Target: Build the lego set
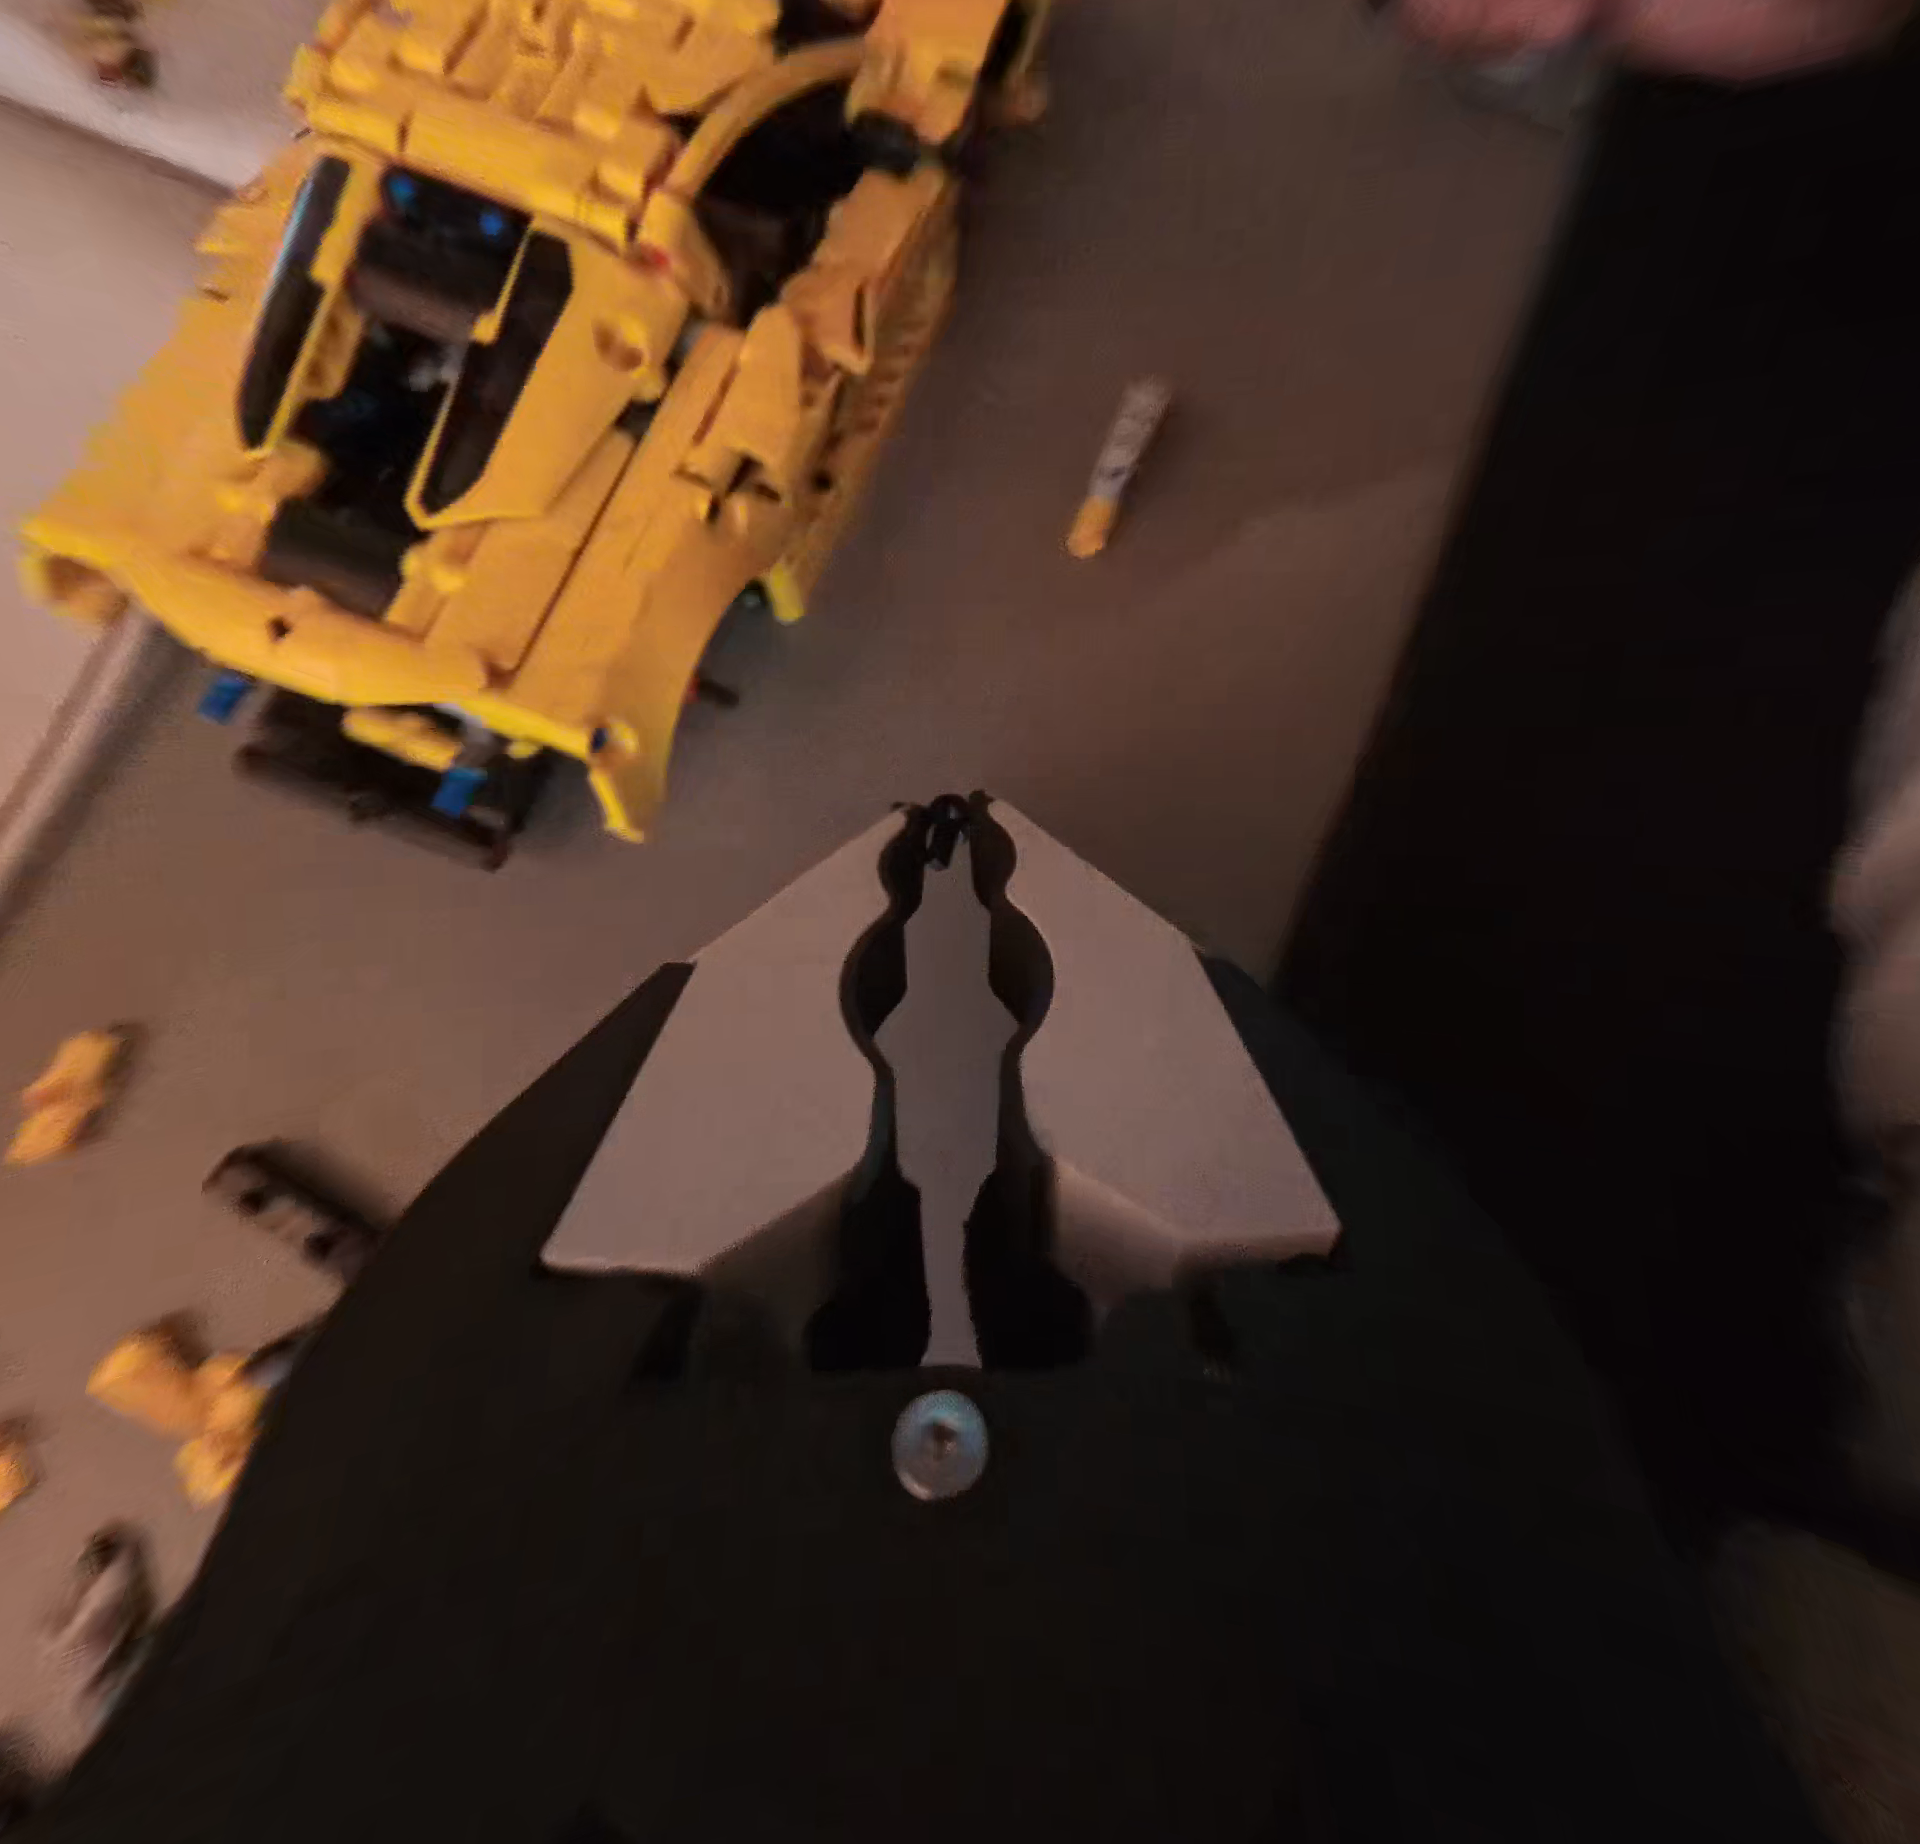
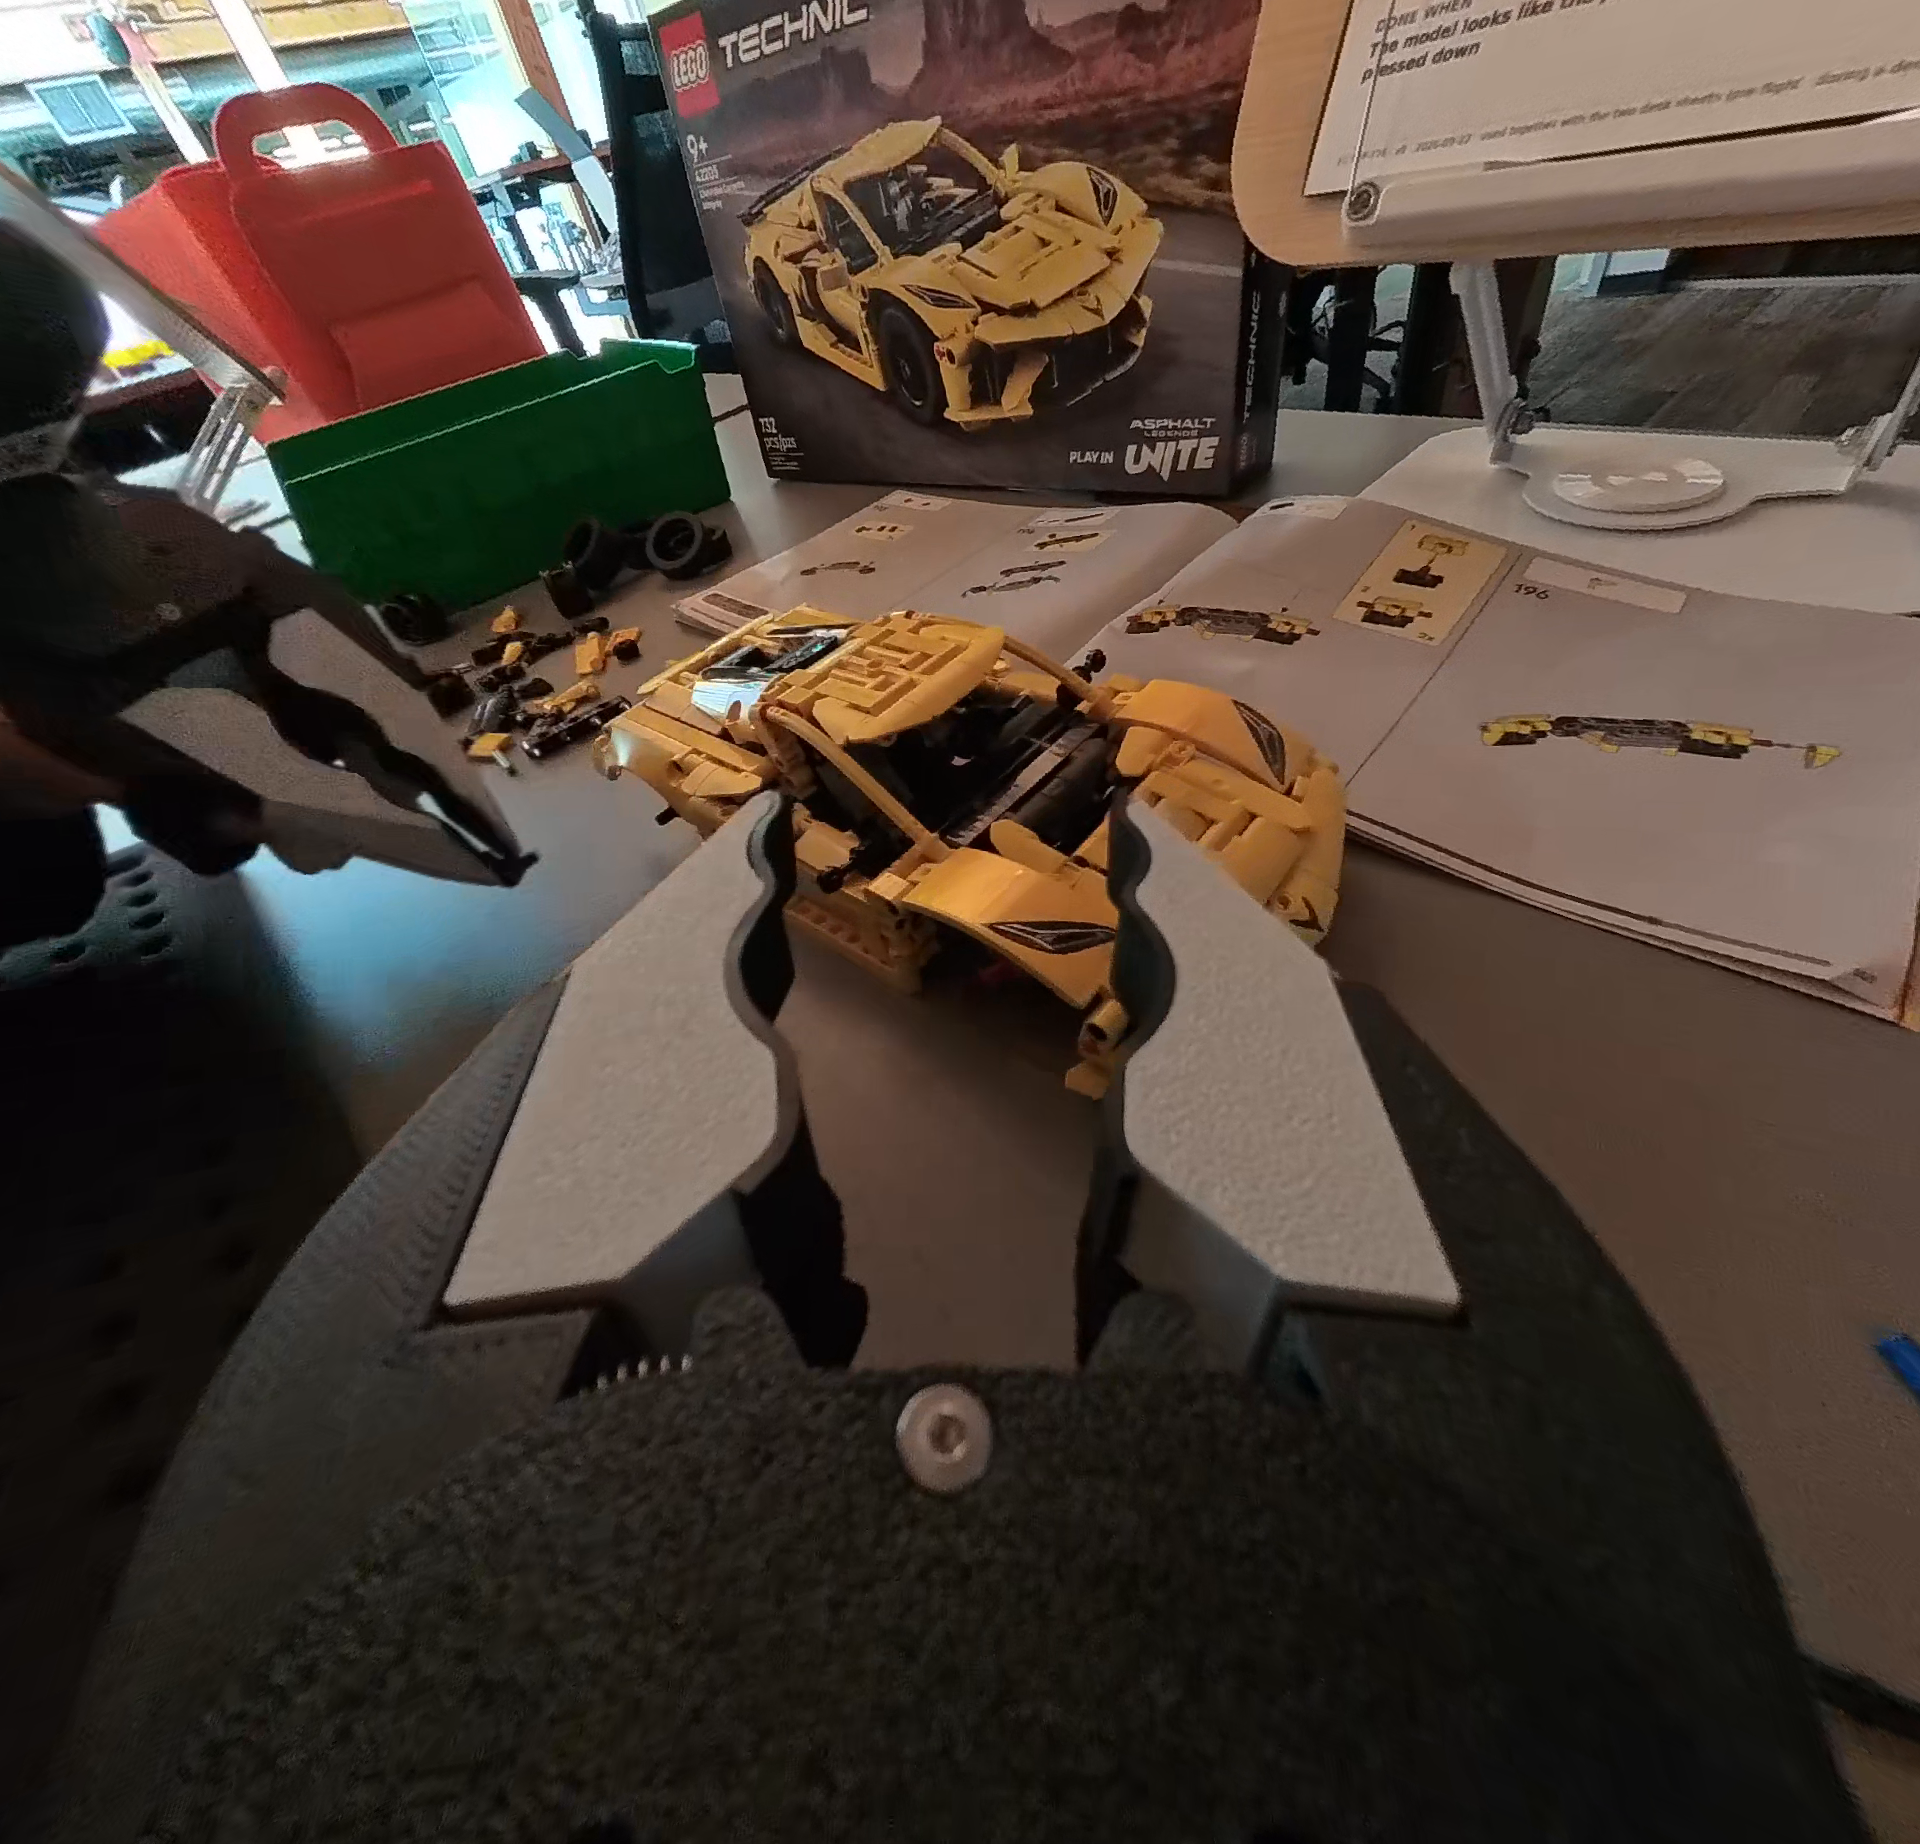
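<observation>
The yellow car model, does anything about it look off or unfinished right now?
Yes. The yellow car sits on the table with no wheels fitted, while black tyres lie loose by the green bin.

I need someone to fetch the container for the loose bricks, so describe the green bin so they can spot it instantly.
Start at the large dark cardboard set box standing upright at the back of the table. Just left of it sits the open-topped green plastic bin, with black rubber tyres lying at its foot. Unlike the taller red plastic carrier with a handle behind it, it is low, rectangular and handleless.
</observation>
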Available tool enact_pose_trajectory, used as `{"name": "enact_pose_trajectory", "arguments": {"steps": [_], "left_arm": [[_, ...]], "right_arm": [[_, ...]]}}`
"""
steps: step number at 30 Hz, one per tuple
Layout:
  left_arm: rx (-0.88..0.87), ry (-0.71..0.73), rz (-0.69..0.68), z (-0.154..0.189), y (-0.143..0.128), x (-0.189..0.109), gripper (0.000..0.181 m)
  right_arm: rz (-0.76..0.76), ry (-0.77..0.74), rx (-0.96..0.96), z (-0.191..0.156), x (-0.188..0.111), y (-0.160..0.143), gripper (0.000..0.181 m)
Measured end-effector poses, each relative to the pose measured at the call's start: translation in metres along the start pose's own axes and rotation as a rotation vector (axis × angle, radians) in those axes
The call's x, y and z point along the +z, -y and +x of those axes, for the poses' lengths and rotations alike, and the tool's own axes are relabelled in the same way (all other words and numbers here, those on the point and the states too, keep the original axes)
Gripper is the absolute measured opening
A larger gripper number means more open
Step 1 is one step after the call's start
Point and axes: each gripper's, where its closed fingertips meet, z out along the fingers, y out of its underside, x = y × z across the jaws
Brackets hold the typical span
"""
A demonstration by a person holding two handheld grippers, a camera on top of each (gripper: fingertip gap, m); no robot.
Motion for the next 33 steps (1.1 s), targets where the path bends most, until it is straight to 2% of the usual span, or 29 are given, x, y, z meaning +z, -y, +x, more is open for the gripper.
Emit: {"name": "enact_pose_trajectory", "arguments": {"steps": [1,5,7,10,16,19,22,24,27,30,33], "left_arm": [[0.020,0.036,-0.013,0.002,0.000,0.001,0.008],[-0.029,-0.099,0.065,0.036,0.018,0.011,0.007],[-0.018,-0.138,0.050,0.045,0.017,0.021,0.007],[0.025,-0.143,-0.019,0.049,0.008,0.035,0.007],[0.033,-0.150,-0.027,0.052,0.005,0.039,0.010],[-0.065,-0.130,0.042,0.037,0.004,0.014,0.022],[-0.173,-0.010,0.186,0.000,-0.002,-0.034,0.028],[-0.198,0.114,0.257,-0.024,-0.017,-0.069,0.027],[-0.241,0.299,0.279,-0.055,-0.055,-0.112,0.021],[-0.290,0.383,0.216,-0.072,-0.091,-0.129,0.021],[-0.332,0.416,0.081,-0.081,-0.116,-0.124,0.022]], "right_arm": [[-0.004,0.003,-0.001,-0.001,0.000,-0.001,0.058],[-0.005,0.001,-0.008,-0.002,0.001,-0.001,0.058],[-0.010,0.006,-0.008,-0.003,0.001,-0.002,0.058],[-0.013,0.006,-0.013,-0.003,0.001,-0.002,0.057],[-0.010,-0.001,-0.003,-0.001,0.001,-0.002,0.056],[-0.011,0.001,0.004,-0.001,0.001,-0.003,0.056],[-0.012,0.006,0.011,-0.001,0.002,-0.003,0.056],[-0.015,0.012,0.018,-0.001,0.002,-0.004,0.056],[-0.011,0.015,0.023,0.000,0.002,-0.004,0.055],[-0.008,0.015,0.022,0.000,0.002,-0.003,0.055],[-0.014,0.012,0.015,-0.001,0.003,-0.004,0.055]]}}
